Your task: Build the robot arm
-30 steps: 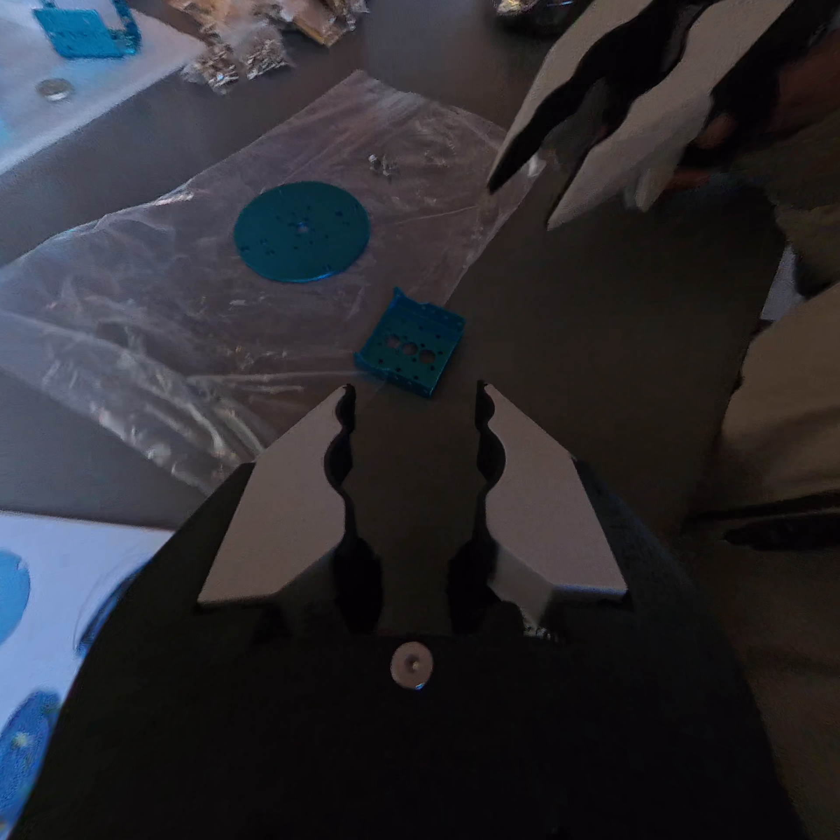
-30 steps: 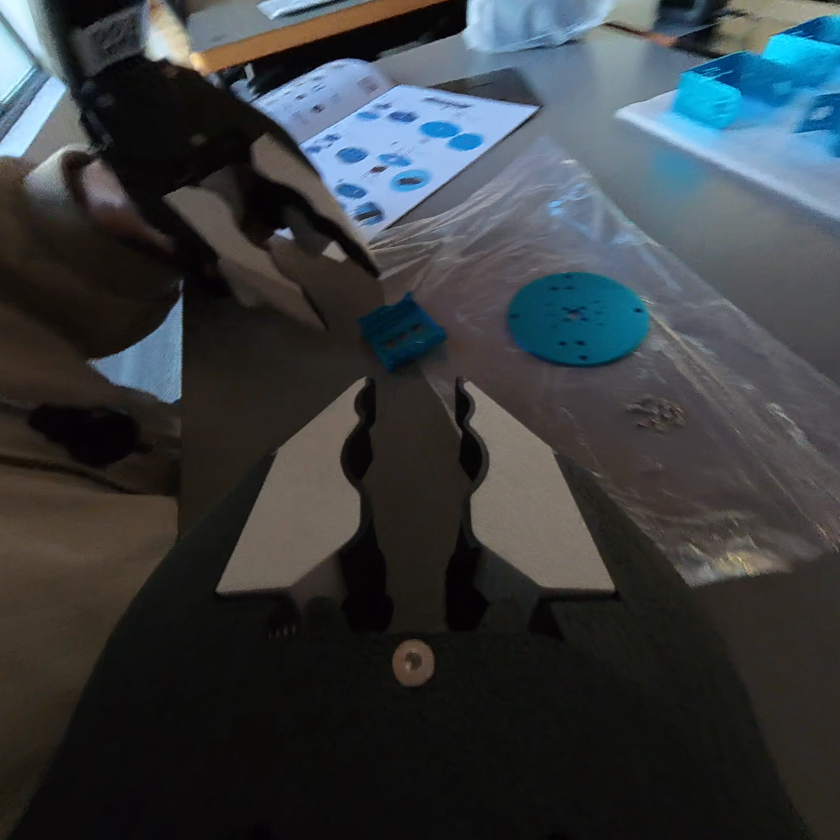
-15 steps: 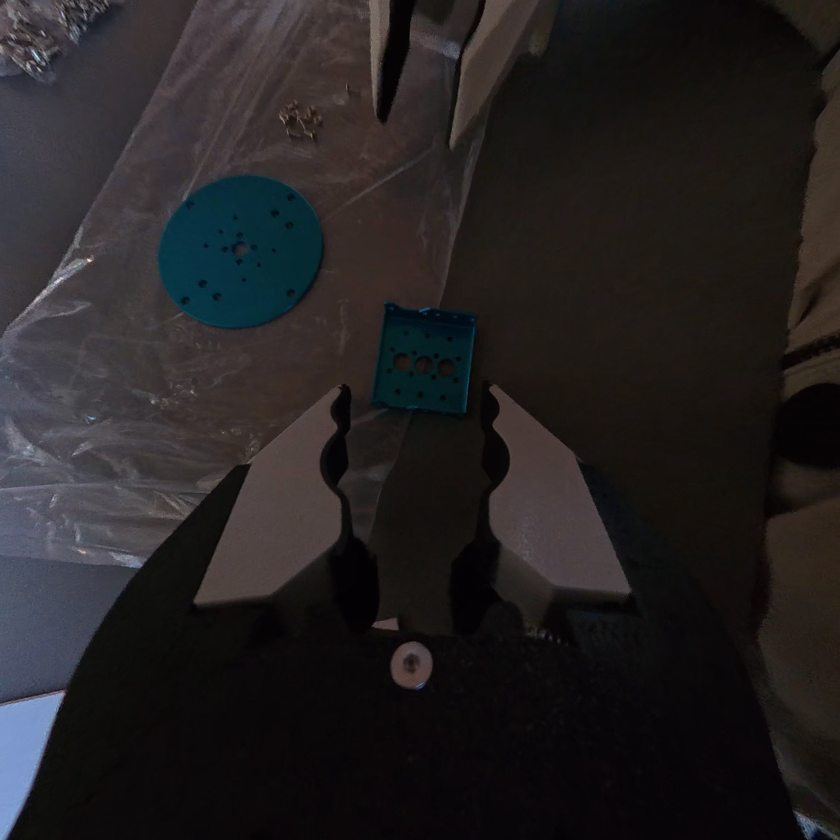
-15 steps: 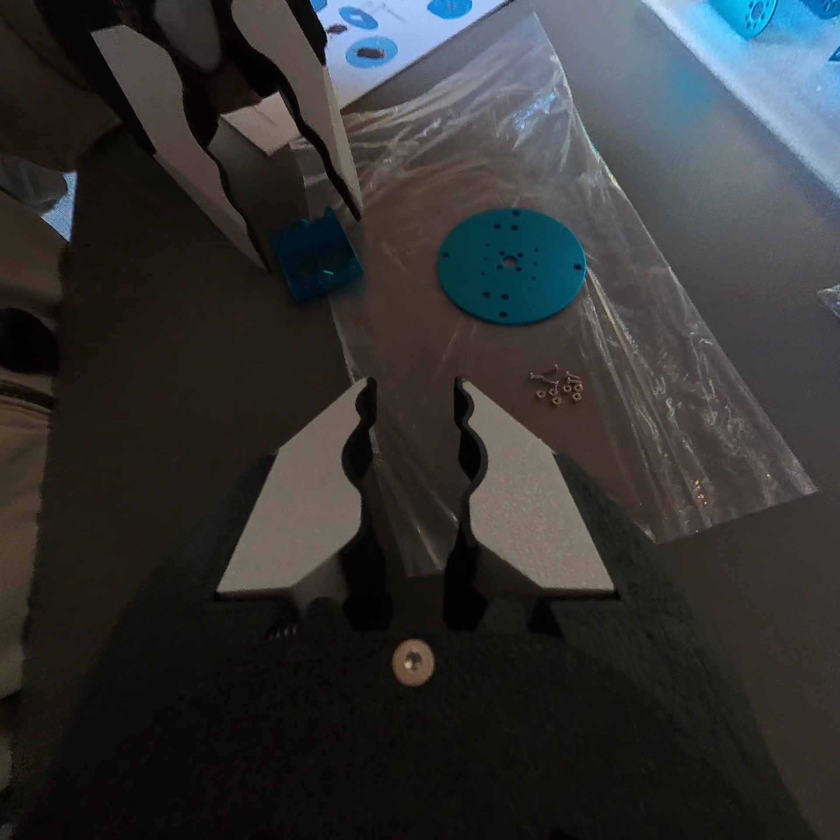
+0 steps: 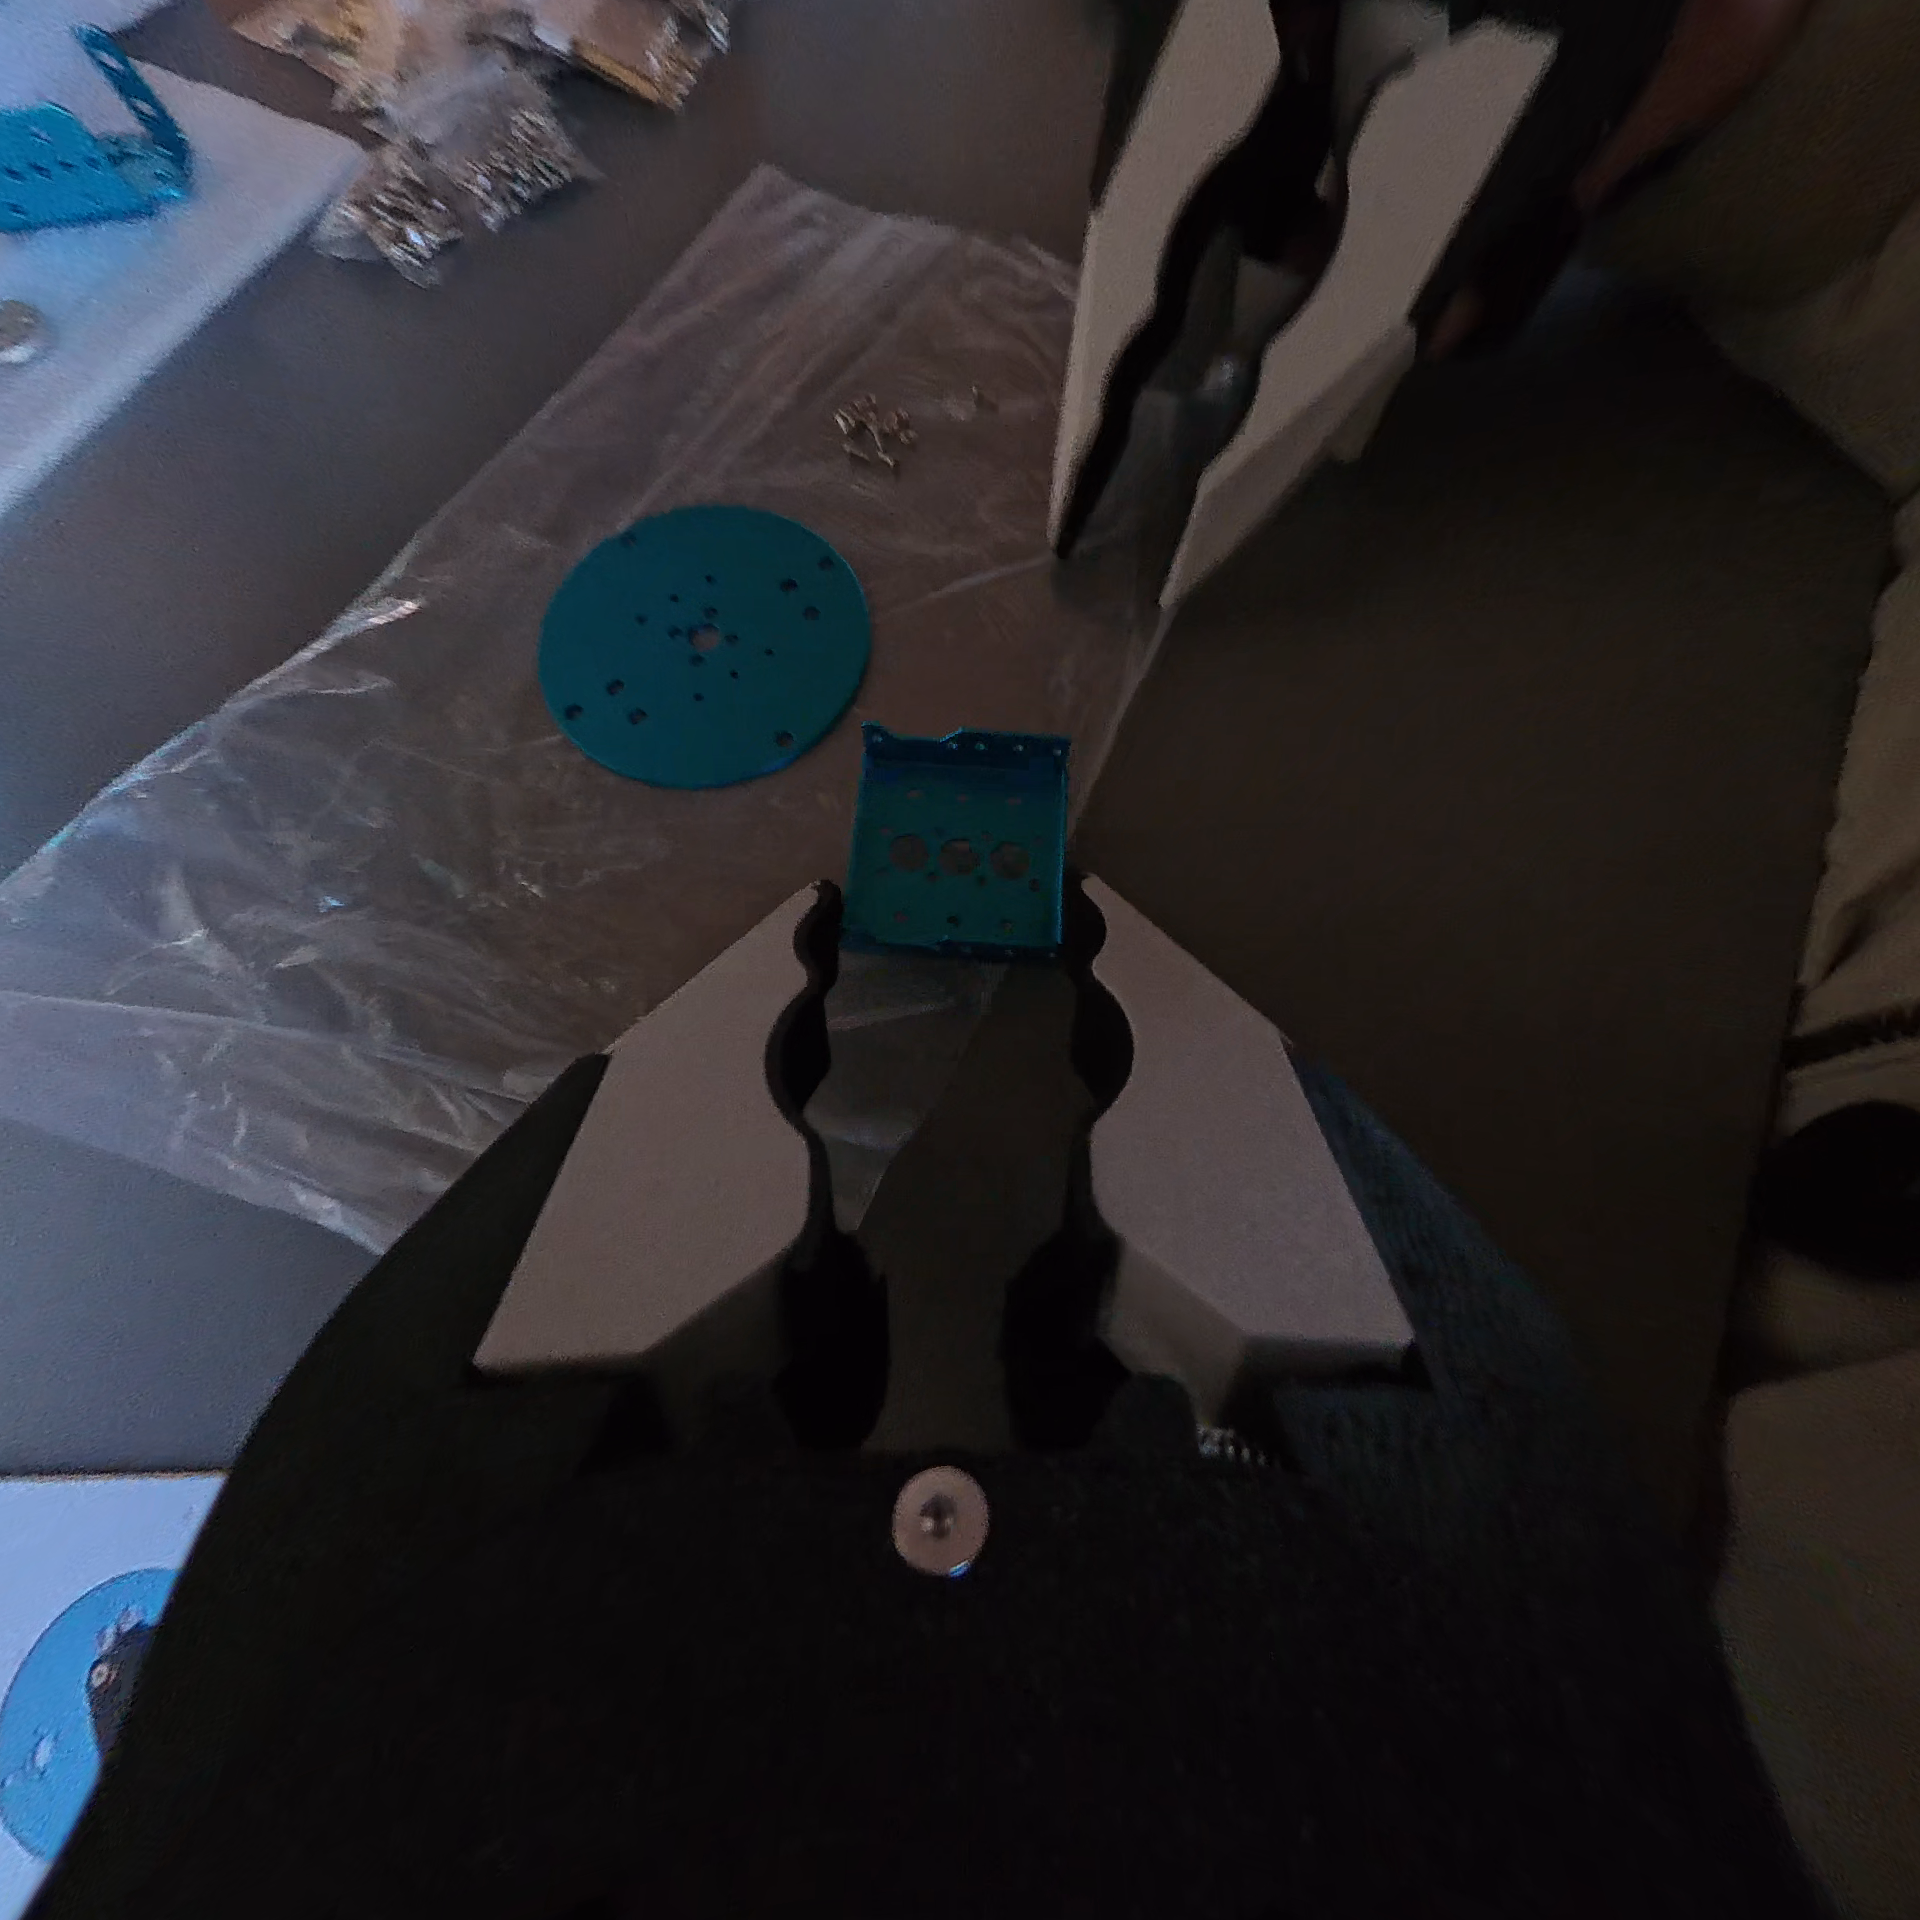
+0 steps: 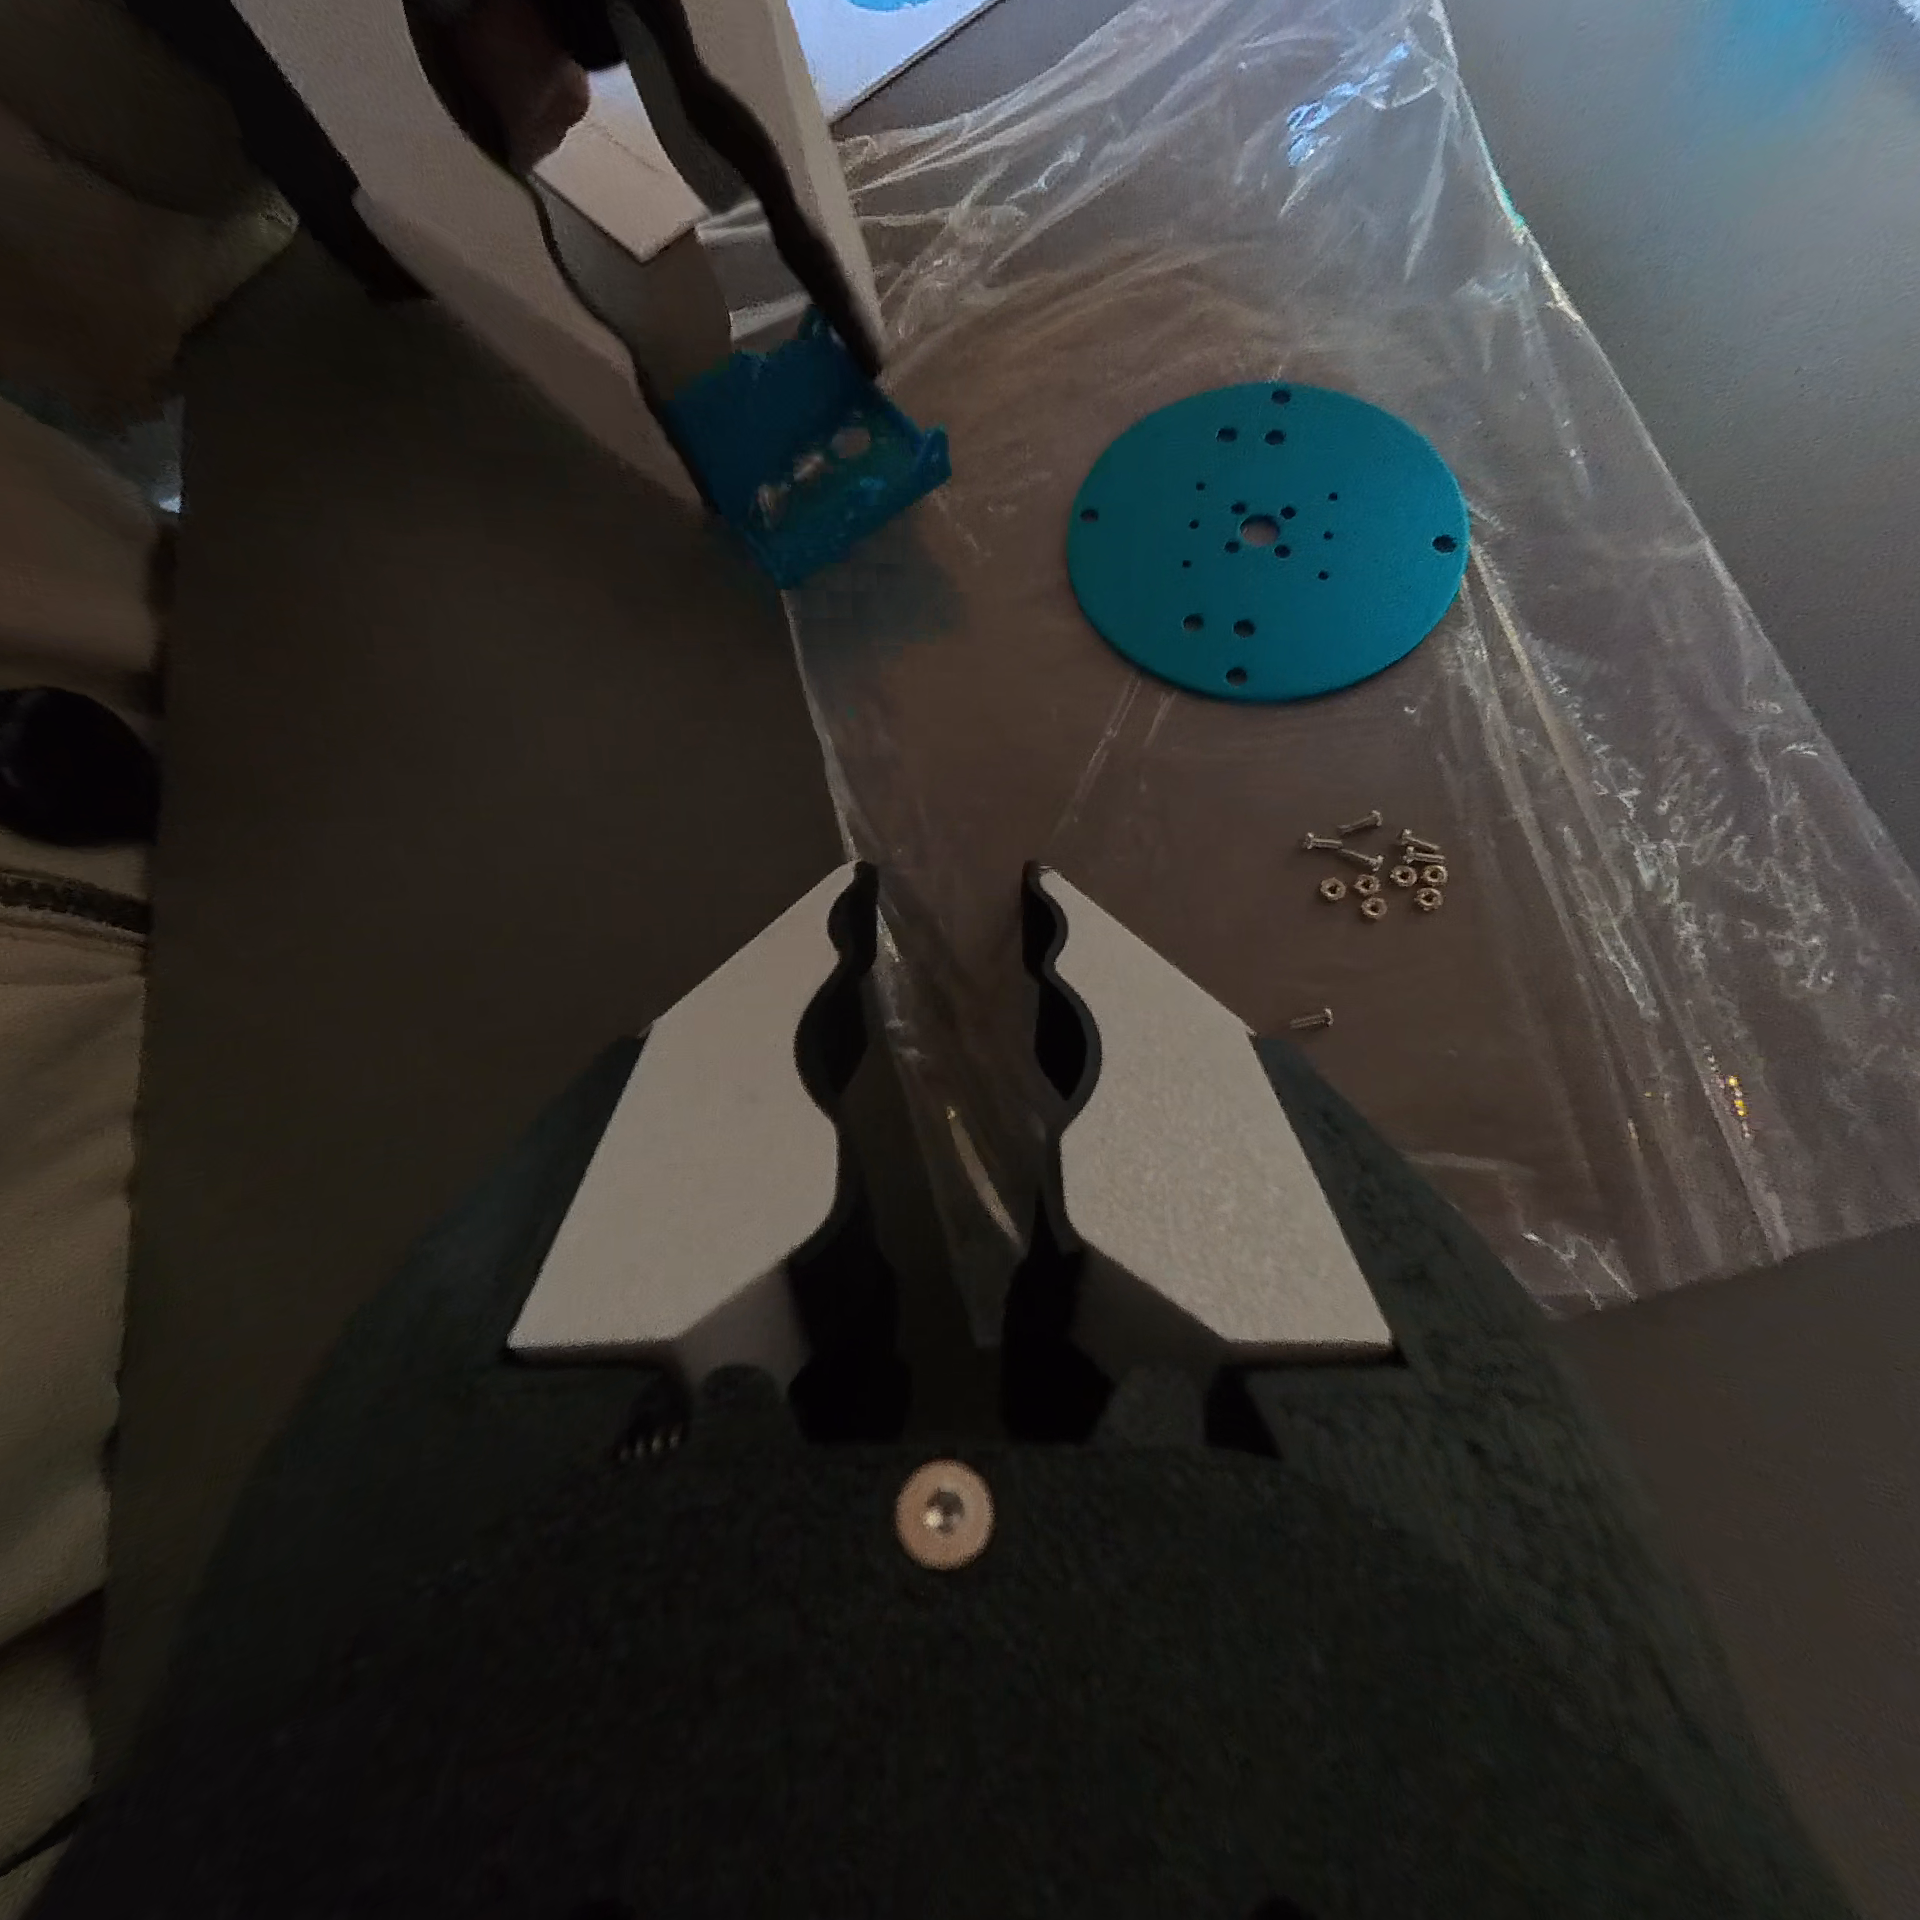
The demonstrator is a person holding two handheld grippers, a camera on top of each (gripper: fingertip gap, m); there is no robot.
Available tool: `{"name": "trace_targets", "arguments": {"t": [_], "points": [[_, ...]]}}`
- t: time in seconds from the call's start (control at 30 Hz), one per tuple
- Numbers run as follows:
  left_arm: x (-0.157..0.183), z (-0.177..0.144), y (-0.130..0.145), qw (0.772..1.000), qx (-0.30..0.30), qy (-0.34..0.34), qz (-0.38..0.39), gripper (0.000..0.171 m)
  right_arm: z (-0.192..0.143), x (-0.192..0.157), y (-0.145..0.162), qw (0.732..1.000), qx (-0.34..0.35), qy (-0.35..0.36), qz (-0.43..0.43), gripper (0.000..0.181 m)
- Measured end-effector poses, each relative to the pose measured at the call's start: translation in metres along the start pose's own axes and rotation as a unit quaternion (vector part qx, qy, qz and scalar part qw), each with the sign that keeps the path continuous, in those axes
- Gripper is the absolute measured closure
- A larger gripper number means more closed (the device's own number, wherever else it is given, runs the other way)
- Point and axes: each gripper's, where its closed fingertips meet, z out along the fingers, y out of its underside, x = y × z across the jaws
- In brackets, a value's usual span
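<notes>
A small blue bracket with three round holes lies at the edge of a clear plastic sheet on a dark table. My left gripper is open, its tips flanking the bracket's near edge. The right wrist view shows the left gripper's fingers straddling the bracket. My right gripper is open and empty over the sheet's edge. It also shows in the left wrist view. A blue round plate lies on the sheet.
Several small screws and nuts lie on the sheet. Bags of hardware and a white sheet with a blue part sit far left. A printed page lies near left. A person's clothing borders the table. The tips of one gripper are about 10 cm away from the tips of the other. From the left gripper's tips to the blue round plate is close to 8 cm. Seen from the right wrist view as well.
My left gripper has moved up to the bracket, so its tips now flank it. My right gripper has come down closer to the sheet, near the screws.
</notes>
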Motion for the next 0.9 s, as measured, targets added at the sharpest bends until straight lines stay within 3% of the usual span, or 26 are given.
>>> {"name": "trace_targets", "arguments": {"t": [0.1, 0.2, 0.37, 0.4, 0.43, 0.6, 0.7, 0.8, 0.9], "points": [[-0.012, -0.006, -0.016, 0.998, 0.042, -0.038, -0.021, 0.130, -0.001, 0.001, -0.001, 1.000, 0.000, 0.001, -0.003, 0.154], [-0.025, -0.007, -0.031, 0.992, 0.080, -0.088, -0.043, 0.130, -0.010, 0.006, -0.026, 0.999, 0.040, 0.006, 0.008, 0.154], [-0.043, 0.008, -0.038, 0.983, 0.069, -0.152, -0.071, 0.131, -0.010, 0.038, -0.058, 0.998, 0.020, 0.026, 0.051, 0.154], [-0.044, 0.011, -0.039, 0.983, 0.068, -0.155, -0.078, 0.136, -0.007, 0.049, -0.060, 0.998, 0.004, 0.036, 0.049, 0.154], [-0.046, 0.012, -0.041, 0.981, 0.071, -0.161, -0.081, 0.171, -0.003, 0.060, -0.061, 0.998, -0.007, 0.046, 0.046, 0.154], [-0.059, 0.018, -0.046, 0.976, 0.075, -0.167, -0.118, 0.171, 0.016, 0.074, -0.066, 0.997, 0.007, -0.010, 0.077, 0.154], [-0.053, 0.016, -0.041, 0.978, 0.072, -0.150, -0.127, 0.171, 0.002, 0.083, -0.056, 0.997, 0.010, 0.017, 0.079, 0.157], [-0.041, 0.014, -0.040, 0.980, 0.077, -0.143, -0.115, 0.170, -0.024, 0.105, -0.071, 0.989, 0.078, 0.073, 0.102, 0.162], [-0.024, 0.015, -0.050, 0.983, 0.100, -0.094, -0.123, 0.153, -0.036, 0.116, -0.072, 0.985, 0.086, 0.090, 0.115, 0.158]]}}
